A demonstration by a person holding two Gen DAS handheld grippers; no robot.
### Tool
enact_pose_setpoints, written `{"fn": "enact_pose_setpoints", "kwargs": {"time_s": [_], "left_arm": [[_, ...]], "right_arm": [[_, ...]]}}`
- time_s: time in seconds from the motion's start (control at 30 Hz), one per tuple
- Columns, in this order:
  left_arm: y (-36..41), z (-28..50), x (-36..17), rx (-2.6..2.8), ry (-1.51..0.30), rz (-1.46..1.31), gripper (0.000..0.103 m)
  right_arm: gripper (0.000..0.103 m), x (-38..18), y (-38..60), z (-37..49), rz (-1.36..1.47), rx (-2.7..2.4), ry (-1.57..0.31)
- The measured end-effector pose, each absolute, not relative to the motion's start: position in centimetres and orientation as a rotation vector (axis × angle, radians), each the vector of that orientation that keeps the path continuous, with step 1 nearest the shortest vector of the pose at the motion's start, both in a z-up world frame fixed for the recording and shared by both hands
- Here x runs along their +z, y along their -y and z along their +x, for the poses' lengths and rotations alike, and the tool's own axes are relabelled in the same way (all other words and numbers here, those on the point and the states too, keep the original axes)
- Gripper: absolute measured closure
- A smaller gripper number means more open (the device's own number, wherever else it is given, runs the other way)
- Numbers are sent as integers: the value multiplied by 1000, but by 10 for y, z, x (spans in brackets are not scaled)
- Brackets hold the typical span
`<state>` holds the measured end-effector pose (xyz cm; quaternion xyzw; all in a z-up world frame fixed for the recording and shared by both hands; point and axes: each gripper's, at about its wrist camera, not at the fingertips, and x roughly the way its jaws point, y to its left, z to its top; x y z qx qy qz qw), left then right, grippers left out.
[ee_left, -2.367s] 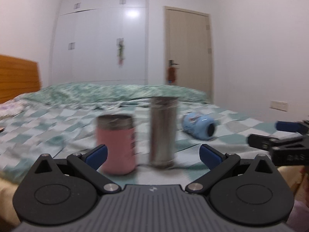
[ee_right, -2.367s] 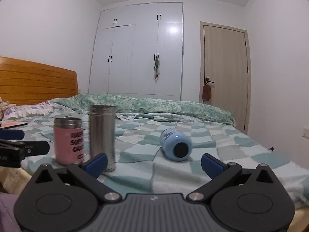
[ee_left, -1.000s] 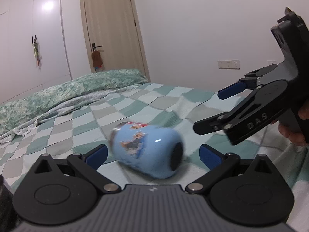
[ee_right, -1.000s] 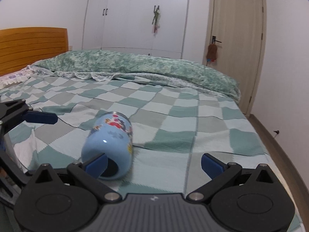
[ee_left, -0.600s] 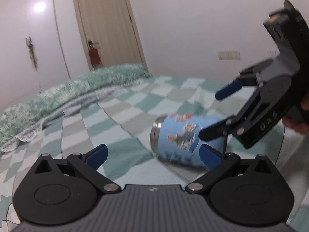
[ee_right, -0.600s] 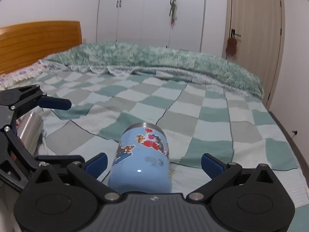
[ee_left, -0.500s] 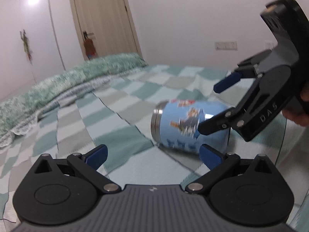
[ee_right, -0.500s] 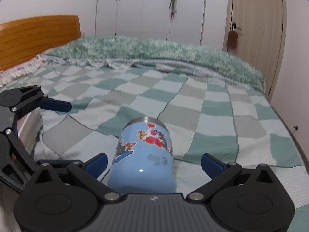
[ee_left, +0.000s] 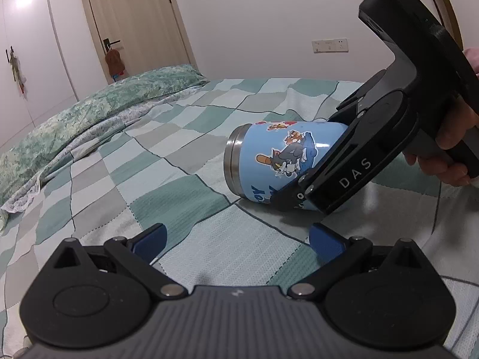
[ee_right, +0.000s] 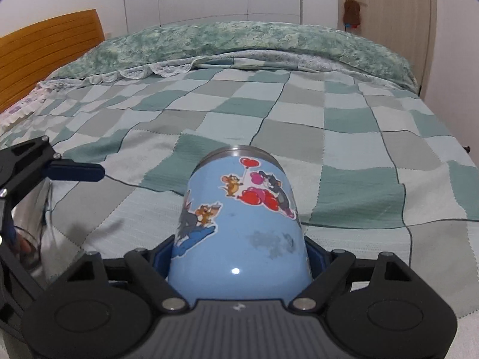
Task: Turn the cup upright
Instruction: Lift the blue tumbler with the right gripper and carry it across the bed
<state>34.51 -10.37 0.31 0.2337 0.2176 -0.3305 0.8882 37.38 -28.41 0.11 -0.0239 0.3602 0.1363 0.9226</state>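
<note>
Now: grasp step. My right gripper (ee_right: 239,257) fingers clamp the sideways cup (ee_right: 239,224) on the bed (ee_right: 329,137); left gripper (ee_left: 236,237) wide, empty. Next: lift, tip rim upward.

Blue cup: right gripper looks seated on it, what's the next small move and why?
Probably lift a little and rotate the wrist so the steel rim ends up on top. The blue cup lies on its side on the checked blanket, and the right gripper has a finger pad against each flank near the base. The left gripper is open and apart from it.
</note>
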Motion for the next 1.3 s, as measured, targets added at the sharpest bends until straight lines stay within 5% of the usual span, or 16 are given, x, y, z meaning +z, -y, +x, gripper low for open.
{"fn": "enact_pose_setpoints", "kwargs": {"time_s": [0.83, 1.3], "left_arm": [[85, 207, 91, -580, -385, 410, 0], [62, 120, 75, -479, -455, 281, 0]], "right_arm": [[20, 106, 265, 225, 17, 296, -585], [20, 49, 255, 147, 98, 182, -700]]}}
